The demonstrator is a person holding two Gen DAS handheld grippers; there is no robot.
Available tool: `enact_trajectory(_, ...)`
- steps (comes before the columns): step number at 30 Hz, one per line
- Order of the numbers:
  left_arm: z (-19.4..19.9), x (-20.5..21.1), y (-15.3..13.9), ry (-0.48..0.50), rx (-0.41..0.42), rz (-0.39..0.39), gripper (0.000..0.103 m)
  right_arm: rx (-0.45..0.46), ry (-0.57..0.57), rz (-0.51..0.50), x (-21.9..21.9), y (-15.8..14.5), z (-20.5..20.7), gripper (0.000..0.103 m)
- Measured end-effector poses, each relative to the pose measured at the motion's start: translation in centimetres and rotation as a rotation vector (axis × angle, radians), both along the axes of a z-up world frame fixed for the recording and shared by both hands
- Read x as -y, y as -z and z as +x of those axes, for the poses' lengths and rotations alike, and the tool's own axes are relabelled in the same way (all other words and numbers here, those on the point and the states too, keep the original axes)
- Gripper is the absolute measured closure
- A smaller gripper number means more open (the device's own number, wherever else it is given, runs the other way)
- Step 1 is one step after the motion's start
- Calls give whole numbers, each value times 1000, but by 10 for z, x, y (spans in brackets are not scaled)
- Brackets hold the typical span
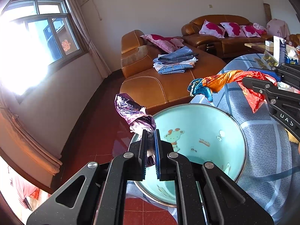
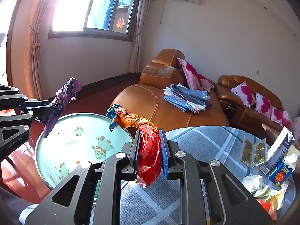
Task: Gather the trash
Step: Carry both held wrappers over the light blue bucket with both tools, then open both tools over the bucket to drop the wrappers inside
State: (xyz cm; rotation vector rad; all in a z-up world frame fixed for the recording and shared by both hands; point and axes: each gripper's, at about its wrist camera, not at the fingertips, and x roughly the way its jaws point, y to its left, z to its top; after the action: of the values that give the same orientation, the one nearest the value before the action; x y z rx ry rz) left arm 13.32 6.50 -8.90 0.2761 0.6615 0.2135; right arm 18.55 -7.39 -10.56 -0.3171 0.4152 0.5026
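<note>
Left tongs (image 1: pixel 150 142) clamped a purple wrapper (image 1: pixel 133 112), right tongs (image 2: pixel 149 146) an orange-red wrapper (image 2: pixel 148 150), above the teal basin (image 1: pixel 206 123) beside the plaid-covered counter (image 2: pixel 206 142); leather sofa (image 2: pixel 150 103) behind.

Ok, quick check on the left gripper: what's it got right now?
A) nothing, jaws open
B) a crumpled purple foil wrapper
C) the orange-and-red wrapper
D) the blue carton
B: the left gripper is shut on the purple foil wrapper, held over the rim of the mint-green basin; the orange-and-red wrapper is in the right gripper.

right gripper (image 2: pixel 149 148) clamping red-orange wrapper (image 2: pixel 148 146), green basin (image 2: pixel 56 131) below-left
</note>
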Motion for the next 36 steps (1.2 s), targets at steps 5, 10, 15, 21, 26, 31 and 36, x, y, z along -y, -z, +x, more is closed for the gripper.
enact_trajectory(5, -1, 0, 1, 4, -2, -4, 96, 1, -3, -6, -2, 0, 0, 83)
enact_trajectory(10, 0, 0, 2, 13, -3, -11, 86, -3, -15, -6, -4, 1, -2, 78)
enact_trajectory(15, 0, 5, 5, 30, -8, -15, 68, -8, -24, -20, -8, 3, -3, 75)
enact_trajectory(21, -1, 3, 3, 22, 4, -17, 59, -10, -16, -18, -6, 3, -2, 69)
enact_trajectory(26, -2, 3, 2, 17, 7, -23, 57, 1, -9, -16, -4, 2, -3, 63)
enact_trajectory(31, -3, 7, 1, 28, 8, -24, 56, 29, 19, 9, 3, -3, -8, 58)
enact_trajectory(36, -7, 15, -4, 50, 30, -39, 47, 45, 87, 51, 19, -14, -17, 48)
